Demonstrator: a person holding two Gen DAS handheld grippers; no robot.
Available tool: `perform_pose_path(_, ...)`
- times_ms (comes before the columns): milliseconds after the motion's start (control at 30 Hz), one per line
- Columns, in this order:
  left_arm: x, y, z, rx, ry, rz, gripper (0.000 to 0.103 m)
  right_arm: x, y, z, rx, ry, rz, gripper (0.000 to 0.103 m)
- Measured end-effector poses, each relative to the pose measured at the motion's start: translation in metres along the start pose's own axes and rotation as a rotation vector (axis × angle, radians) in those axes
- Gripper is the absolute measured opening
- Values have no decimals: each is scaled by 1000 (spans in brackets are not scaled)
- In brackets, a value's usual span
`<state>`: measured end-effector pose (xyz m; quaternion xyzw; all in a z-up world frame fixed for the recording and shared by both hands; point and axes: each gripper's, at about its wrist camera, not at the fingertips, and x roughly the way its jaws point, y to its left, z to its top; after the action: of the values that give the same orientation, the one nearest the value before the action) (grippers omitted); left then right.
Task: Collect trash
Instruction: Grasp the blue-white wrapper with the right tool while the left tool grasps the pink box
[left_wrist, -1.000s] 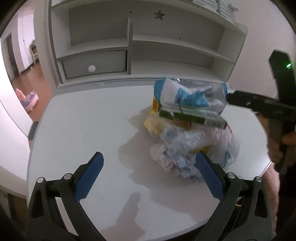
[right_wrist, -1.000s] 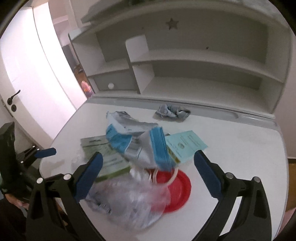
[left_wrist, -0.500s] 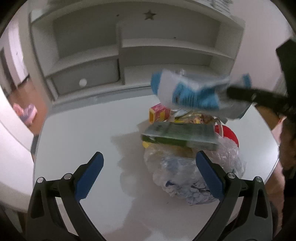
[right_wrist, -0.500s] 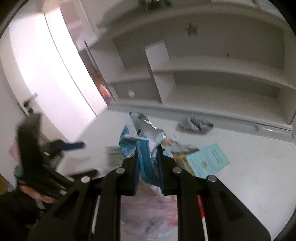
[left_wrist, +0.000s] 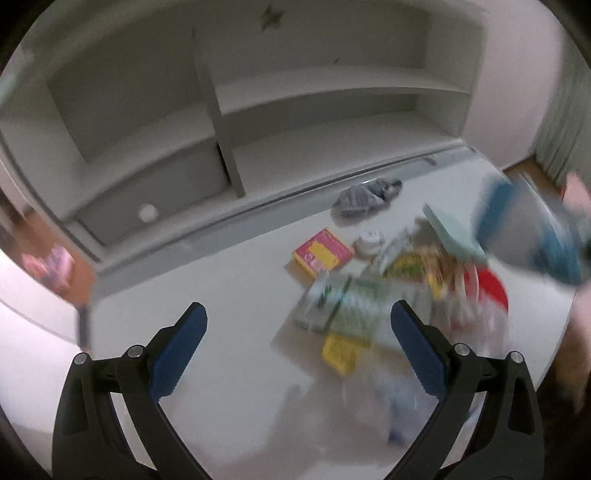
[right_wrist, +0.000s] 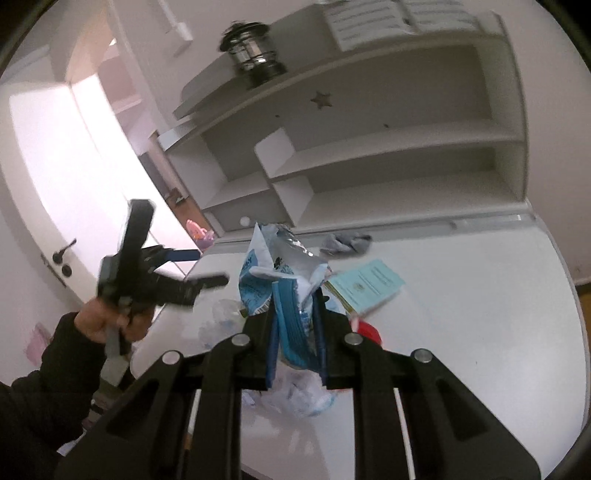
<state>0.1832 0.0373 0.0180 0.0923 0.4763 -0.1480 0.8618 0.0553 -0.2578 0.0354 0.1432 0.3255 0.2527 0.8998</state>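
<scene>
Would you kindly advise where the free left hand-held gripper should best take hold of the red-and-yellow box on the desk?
The red-and-yellow box lies flat, apart from the pile. Probably come from above with the open left hand-held gripper and pinch its two long edges; its low, flat pose leaves little side wall to grab.
</scene>
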Motion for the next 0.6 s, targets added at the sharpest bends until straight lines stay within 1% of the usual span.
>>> perform_pose_path(67,21,6,16,-78,62,-9,97,1,-8,-4,31,4,-12,17)
perform_pose_path(100,38,7,28,-113,115,-19,97,2,-10,-5,41,7,-14,17)
perform_pose_path(133,49,5,36,-112,142,-27,97,1,-13,-6,47,7,-15,17)
perform_pose_path(200,67,0,48,-74,191,-19,97,1,-17,-9,54,6,-21,17)
perform_pose_path(300,89,-2,55,-91,258,22,97,-3,-24,-14,65,6,-32,17)
perform_pose_path(367,96,-3,57,-106,276,15,97,-6,-30,-18,72,7,-36,17)
perform_pose_path(533,110,-9,57,-140,304,48,96,-11,-39,-22,95,2,-52,17)
perform_pose_path(600,113,-9,54,-144,310,55,89,-15,-42,-24,94,-4,-56,17)
